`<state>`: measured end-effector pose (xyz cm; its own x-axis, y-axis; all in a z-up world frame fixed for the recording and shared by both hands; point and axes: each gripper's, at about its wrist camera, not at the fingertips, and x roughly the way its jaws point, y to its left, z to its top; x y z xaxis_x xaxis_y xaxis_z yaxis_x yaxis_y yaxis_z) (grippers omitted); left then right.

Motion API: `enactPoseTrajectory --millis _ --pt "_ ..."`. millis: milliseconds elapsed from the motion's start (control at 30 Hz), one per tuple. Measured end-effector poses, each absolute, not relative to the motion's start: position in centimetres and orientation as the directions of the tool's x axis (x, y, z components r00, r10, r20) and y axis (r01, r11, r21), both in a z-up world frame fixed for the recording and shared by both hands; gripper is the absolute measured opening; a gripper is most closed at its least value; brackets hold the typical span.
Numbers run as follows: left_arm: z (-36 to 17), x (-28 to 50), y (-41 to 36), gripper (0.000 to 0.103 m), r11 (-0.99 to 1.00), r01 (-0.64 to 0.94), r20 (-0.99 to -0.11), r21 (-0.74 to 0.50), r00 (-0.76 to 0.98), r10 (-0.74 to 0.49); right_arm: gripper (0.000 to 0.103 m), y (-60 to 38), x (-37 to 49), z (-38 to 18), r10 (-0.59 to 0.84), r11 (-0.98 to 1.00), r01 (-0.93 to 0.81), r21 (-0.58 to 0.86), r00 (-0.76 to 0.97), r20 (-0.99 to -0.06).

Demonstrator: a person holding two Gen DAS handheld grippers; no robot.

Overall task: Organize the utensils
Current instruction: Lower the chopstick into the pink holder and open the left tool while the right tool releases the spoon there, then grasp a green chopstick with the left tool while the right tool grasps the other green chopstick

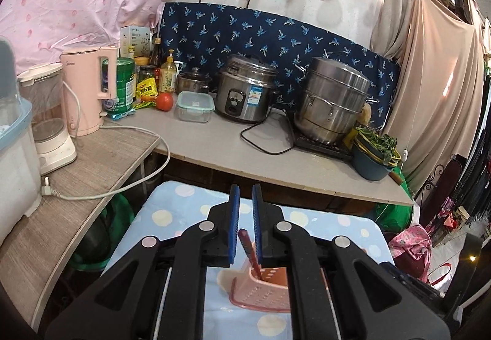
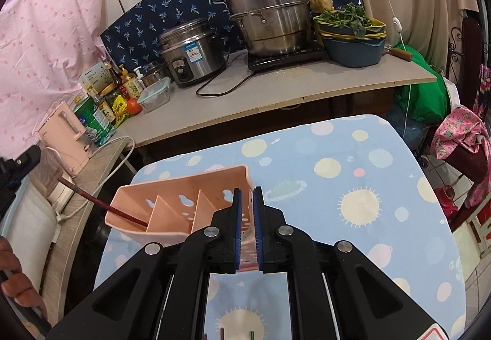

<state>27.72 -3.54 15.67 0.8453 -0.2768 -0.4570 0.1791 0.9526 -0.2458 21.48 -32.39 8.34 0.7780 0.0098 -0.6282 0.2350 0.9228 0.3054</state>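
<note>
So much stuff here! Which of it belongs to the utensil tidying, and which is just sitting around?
Part of the job:
- pink utensil holder, its wall gripped by the right gripper
- dark red chopstick, its lower end in the holder, its top between the pads of the left gripper

Just sitting around:
- rice cooker
- steamer pot
- pink kettle
- tomato
- bowls of greens

A pale pink plastic utensil caddy (image 2: pixel 184 202) holds a dark red chopstick (image 2: pixel 101 202). Beneath it, the light blue tablecloth (image 2: pixel 353 162) shows cream suns and pastel dots. Behind it hangs navy cloth (image 1: pixel 276 33) with blue palm sprigs.
</note>
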Motion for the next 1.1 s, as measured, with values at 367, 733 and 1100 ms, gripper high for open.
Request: enactPoseTrajectory --millis 367,733,1100 --pt "12.0 20.3 -1.9 0.034 0.981 0.150 -0.569 -0.125 0.799 -0.195 0.011 -30.2 13.1 7.7 0.042 0.933 0.206 0.297 0.754 -0.656" --pt "4.7 11.6 -0.8 0.034 0.977 0.198 -0.709 -0.077 0.678 -0.193 0.011 -27.5 3.1 2.3 0.035 0.948 0.215 0.234 0.660 -0.750" --pt "-1.0 6.8 0.0 0.034 0.976 0.208 -0.785 -0.064 0.593 -0.178 0.011 -24.9 -2.0 -2.1 0.067 0.956 0.195 0.219 0.582 -0.810"
